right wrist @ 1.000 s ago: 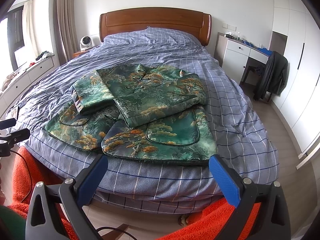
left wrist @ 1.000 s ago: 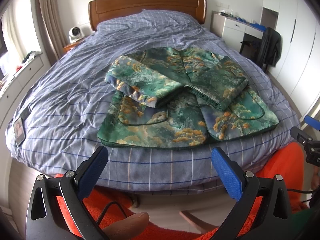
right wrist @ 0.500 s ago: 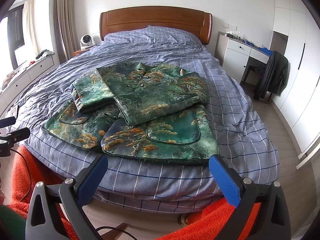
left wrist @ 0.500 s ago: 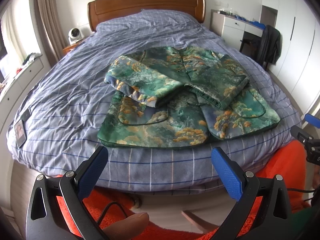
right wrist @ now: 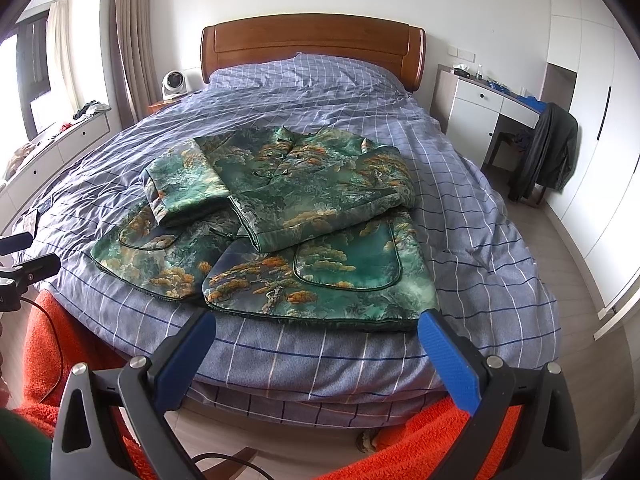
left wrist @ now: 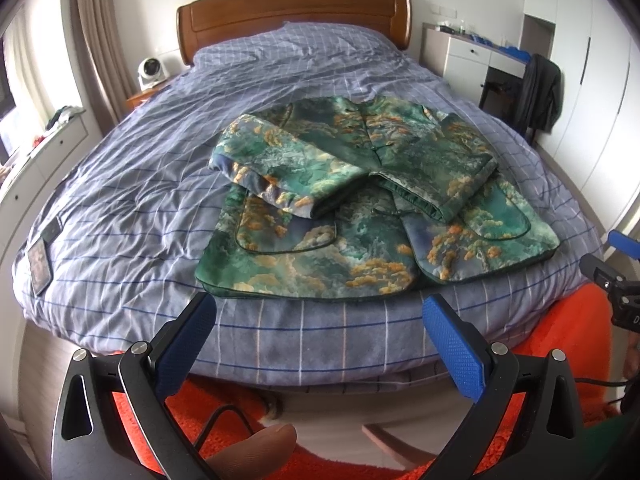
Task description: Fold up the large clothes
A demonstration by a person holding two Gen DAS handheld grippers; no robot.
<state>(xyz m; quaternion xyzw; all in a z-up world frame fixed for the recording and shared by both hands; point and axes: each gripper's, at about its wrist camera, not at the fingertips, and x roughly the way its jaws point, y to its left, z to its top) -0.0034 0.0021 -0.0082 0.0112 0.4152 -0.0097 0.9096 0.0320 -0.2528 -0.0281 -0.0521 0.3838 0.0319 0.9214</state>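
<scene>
Garment: one large green padded jacket with an orange-and-teal landscape print [left wrist: 360,208] [right wrist: 280,220], lying front-up on the near half of the bed, hem toward the cameras, collar toward the headboard. Both sleeves are folded inward across the chest and overlap the body; two piped patch pockets show on the lower front panels. Its hem sits just inside the bed's near edge.

Bed: wide, with blue-grey quilt cover checked in white and dark-blue lines [left wrist: 132,208] [right wrist: 480,240], creased, and a brown wooden headboard [left wrist: 296,12] [right wrist: 312,44].

Left hand-held gripper [left wrist: 318,314]: black frame, blue textured pads, jaws spread wide and holding nothing, poised off the bed's near edge below the jacket hem. A fingertip shows at the bottom of the left wrist view.

Right hand-held gripper [right wrist: 316,328]: same build, jaws spread wide and empty, poised below the jacket's right hem corner without touching it.

Surroundings: orange fleecy fabric [left wrist: 568,332] [right wrist: 44,344] beneath both tools; small white fan [left wrist: 149,70] [right wrist: 174,80] on the bedside stand; white drawer unit [left wrist: 468,60] [right wrist: 476,116] by the far wall; dark coat [left wrist: 538,92] [right wrist: 548,148] draped over a chair; white wardrobe doors at the right.
</scene>
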